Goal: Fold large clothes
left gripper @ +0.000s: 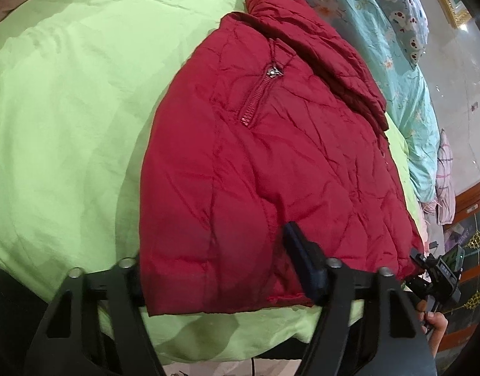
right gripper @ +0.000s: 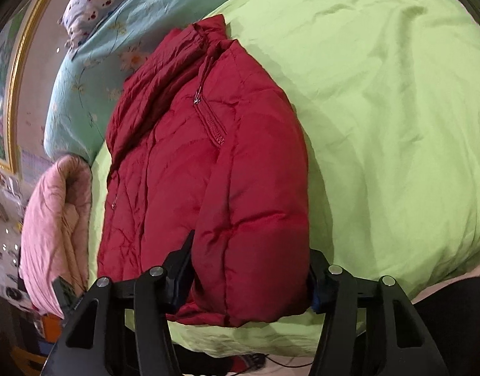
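The red jacket lies long-ways, stretching away from both hand-held grippers. The left hand-held gripper and the right hand-held gripper stand wide open around its near hem, likely gripping nothing.

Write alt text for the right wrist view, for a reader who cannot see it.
A puffy red jacket, partly folded, lies on a lime-green bedsheet, its near edge between the open fingers of the right gripper. A pink quilt lies to its left, and a teal floral cover beyond.
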Demonstrator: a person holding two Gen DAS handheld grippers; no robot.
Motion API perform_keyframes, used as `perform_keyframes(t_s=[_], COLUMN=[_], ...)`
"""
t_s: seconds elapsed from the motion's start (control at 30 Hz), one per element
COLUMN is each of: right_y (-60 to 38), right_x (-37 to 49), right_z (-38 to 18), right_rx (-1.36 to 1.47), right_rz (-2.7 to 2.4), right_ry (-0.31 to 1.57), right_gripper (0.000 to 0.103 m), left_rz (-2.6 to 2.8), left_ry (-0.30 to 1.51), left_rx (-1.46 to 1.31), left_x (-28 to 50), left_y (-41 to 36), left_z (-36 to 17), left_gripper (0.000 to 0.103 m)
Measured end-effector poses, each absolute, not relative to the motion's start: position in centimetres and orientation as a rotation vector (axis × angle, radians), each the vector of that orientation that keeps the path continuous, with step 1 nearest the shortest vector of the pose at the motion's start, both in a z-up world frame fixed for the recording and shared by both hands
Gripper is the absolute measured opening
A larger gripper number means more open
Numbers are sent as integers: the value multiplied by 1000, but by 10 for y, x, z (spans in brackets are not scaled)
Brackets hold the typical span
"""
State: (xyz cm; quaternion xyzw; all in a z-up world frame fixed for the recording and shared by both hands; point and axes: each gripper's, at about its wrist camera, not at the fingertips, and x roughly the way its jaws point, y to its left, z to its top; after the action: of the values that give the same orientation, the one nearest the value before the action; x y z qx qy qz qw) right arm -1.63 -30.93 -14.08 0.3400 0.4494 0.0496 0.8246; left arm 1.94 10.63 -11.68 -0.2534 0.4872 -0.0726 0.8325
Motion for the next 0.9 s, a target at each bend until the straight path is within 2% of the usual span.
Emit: perform_keyframes(t_s=[0.03, 0.13, 0.23, 0.4, 0.63, 0.9], right_y=[-309, -307, -302, -301, -301, -300], right_x=[-16, -17, -15, -13, -15, -2], right_z=[-141, -138, -133, -125, -112, -72], right_rx=[724, 716, 678, 657, 664, 662], right_rz=[106, 121, 134, 163, 204, 269], right_ry=[952, 937, 924, 898, 861, 762], right_gripper=[54, 36, 26, 19, 17, 15], left_rz=[-165, -193, -200, -227, -264, -311], left_ry=[1029, 1005, 984, 954, 901, 792], left_rx=[-538, -523, -496, -516, -515, -490], left_x=[19, 18, 18, 18, 18, 37], left_y=[106, 101, 96, 98, 95, 92], left_z=[-116, -111, -105, -95, -68, -21], left_gripper=[49, 28, 20, 16, 15, 14])
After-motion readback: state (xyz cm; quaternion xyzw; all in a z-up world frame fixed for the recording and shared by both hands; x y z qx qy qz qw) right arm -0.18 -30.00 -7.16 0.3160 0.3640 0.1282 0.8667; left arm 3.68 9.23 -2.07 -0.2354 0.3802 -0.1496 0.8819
